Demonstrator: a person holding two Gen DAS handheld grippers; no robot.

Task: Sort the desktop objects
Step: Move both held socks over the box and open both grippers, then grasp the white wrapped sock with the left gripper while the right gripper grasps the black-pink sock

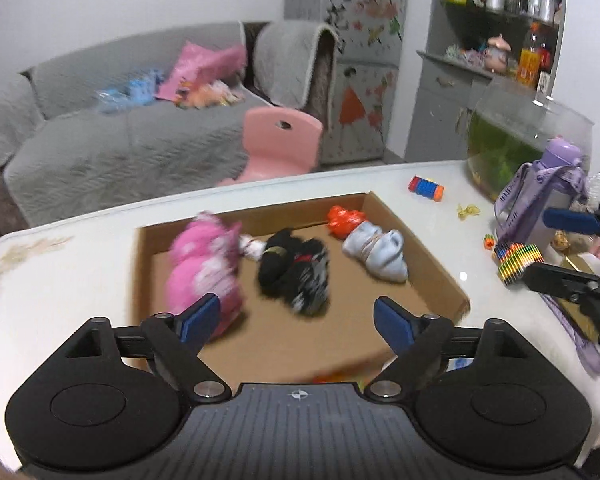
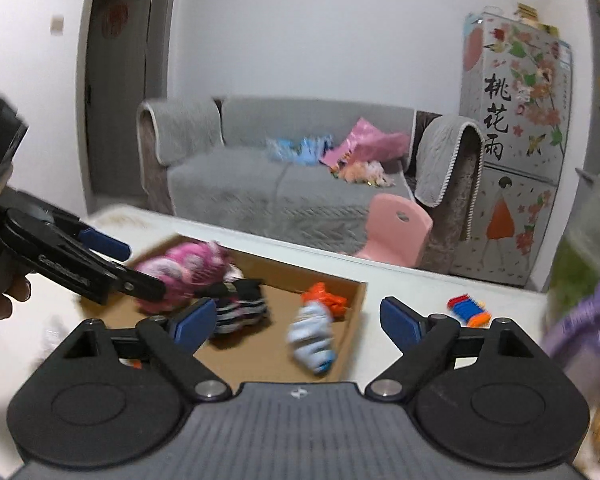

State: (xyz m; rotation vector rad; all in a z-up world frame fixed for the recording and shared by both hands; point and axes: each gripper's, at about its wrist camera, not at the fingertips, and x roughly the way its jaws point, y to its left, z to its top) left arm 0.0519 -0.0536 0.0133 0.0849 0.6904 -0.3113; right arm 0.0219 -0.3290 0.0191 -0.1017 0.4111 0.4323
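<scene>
Shallow cardboard tray [image 1: 440, 276] sits on the white desk [image 1: 60, 280]; all places given from it. Inside, left end: pink bundle [image 1: 204, 264], blurred. Middle: black-and-white bundle [image 1: 296, 272], just beside the pink one. Right end: pale blue bundle [image 1: 380, 254] with an orange item [image 1: 342, 220] touching its far side. Outside, past the far right corner: red-blue-orange roller toy [image 1: 426, 188]. Right of the tray: striped multicolour block [image 1: 518, 260], purple bottle [image 1: 548, 192] and a fishbowl [image 1: 520, 132] behind it. Left tongs [image 1: 300, 320] hang over the tray's near edge, blue pads wide apart, nothing between them. Right tongs [image 2: 296, 320] hang over the tray's near right corner, likewise spread and empty; seen at the far right edge in the left view, above the block.
</scene>
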